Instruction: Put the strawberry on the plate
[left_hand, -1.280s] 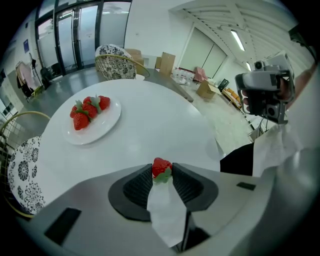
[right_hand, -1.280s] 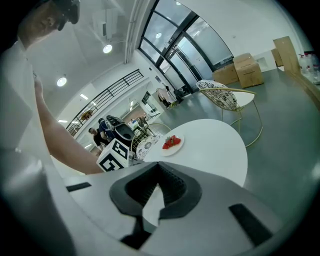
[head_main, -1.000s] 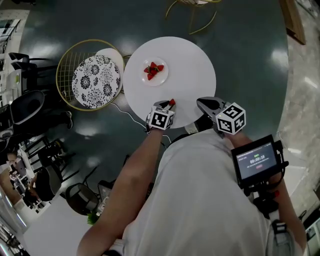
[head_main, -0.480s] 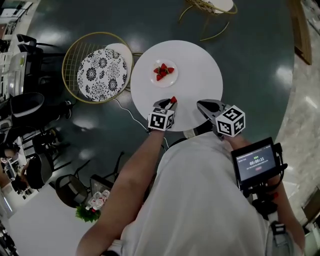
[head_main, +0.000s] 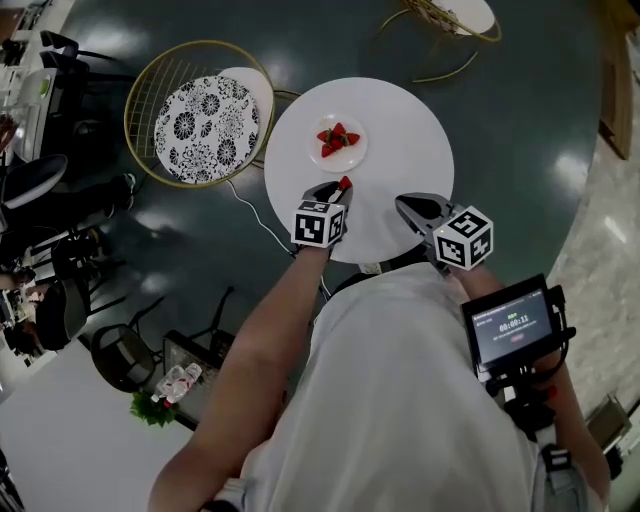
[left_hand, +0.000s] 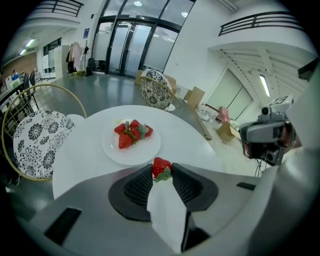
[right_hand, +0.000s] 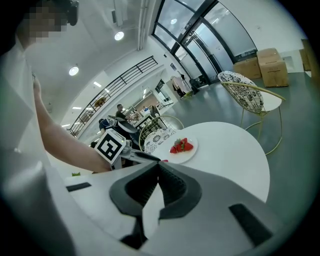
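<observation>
While you hold the left gripper over the white round table, its jaws are clamped on one strawberry, pinched at the very tips with the leafy end toward the camera. Only the upper half of that berry shows in the left gripper view; the ribbed pads cover its sides. From the head view it is just a small red speck at the gripper's tip, and the marker cube hides most of the jaws there. The held berry sits just short of the plate, near its closest rim. Can't tell whether it touches the tabletop.

On the plate lies a small pile of strawberries. They overlap, so the exact count is hard to make out, roughly three.

Your right gripper has its jaws closed tip to tip with nothing between them, and it hangs over the table's near edge, well apart from the plate. In the right gripper view the held berry is only a red sliver behind the jaw tops.

Your torso cuts off the table's near edge in the head view. A gold wire chair with a patterned cushion stands just beside the table.
</observation>
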